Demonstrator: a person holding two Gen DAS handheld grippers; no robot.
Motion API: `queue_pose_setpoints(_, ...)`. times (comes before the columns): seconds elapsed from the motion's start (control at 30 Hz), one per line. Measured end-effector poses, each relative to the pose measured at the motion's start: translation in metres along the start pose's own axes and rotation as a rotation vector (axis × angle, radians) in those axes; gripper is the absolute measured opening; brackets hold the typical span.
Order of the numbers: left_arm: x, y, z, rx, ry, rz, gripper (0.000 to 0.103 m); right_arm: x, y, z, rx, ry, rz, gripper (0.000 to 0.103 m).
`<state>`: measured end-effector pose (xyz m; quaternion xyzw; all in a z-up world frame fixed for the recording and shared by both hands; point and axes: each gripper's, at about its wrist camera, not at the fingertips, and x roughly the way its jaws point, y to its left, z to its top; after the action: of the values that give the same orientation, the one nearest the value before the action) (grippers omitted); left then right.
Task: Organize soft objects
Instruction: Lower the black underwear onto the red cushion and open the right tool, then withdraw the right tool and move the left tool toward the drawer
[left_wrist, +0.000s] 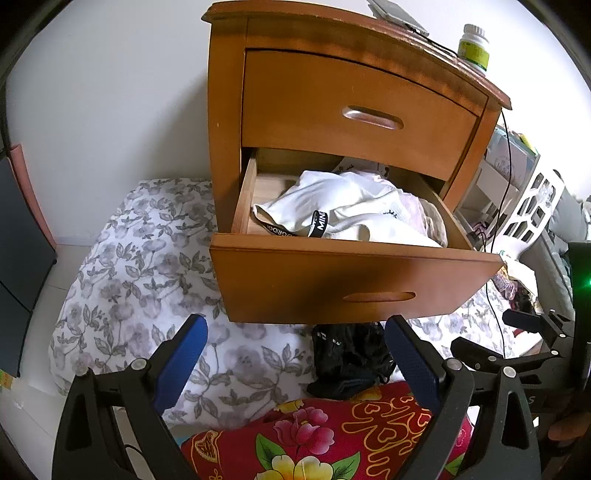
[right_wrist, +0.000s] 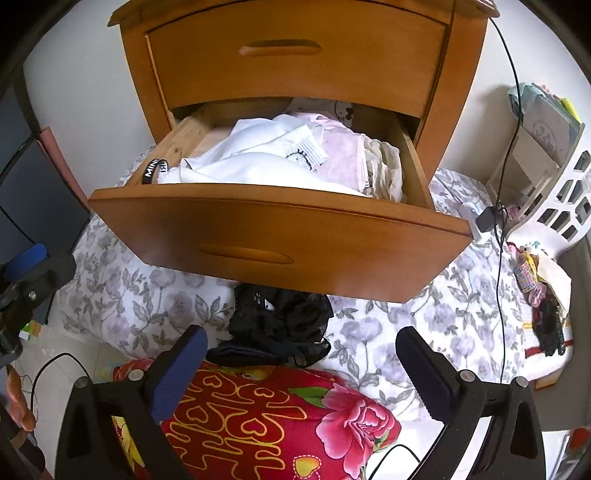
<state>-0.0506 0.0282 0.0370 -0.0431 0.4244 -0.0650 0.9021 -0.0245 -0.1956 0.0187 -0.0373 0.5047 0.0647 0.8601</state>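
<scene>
Right gripper (right_wrist: 301, 363) hangs with its blue-padded jaws spread wide and nothing between them. Just beyond the tips, slightly left of centre, lies the crumpled black lace garment (right_wrist: 280, 325), on the grey-flowered white bedding (right_wrist: 388, 332) under the front of the open wooden drawer (right_wrist: 280, 236). It stretches left to right, across the jaws. Left gripper (left_wrist: 295, 354) gapes empty too, the garment nearer its right finger.
</scene>
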Motion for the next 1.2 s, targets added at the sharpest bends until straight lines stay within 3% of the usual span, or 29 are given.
queue_pose_setpoints(0.33,0.010,-0.008,0.003,0.024,0.026,0.012,0.097,0.004,-0.007,0.000,0.011,-0.007,0.014,0.103)
queue_pose_setpoints(0.47,0.004,-0.008,0.012,0.030,-0.001,0.017,0.097,0.006,-0.011,0.000,0.021,-0.008,0.022,0.103)
queue_pose_setpoints(0.97,-0.007,0.002,0.072,0.031,-0.114,0.034,0.097,0.012,-0.030,0.005,0.050,-0.020,0.037,0.103)
queue_pose_setpoints(1.2,-0.002,0.004,0.106,0.024,-0.130,-0.007,0.097,0.015,-0.039,0.006,0.067,-0.024,0.045,0.103)
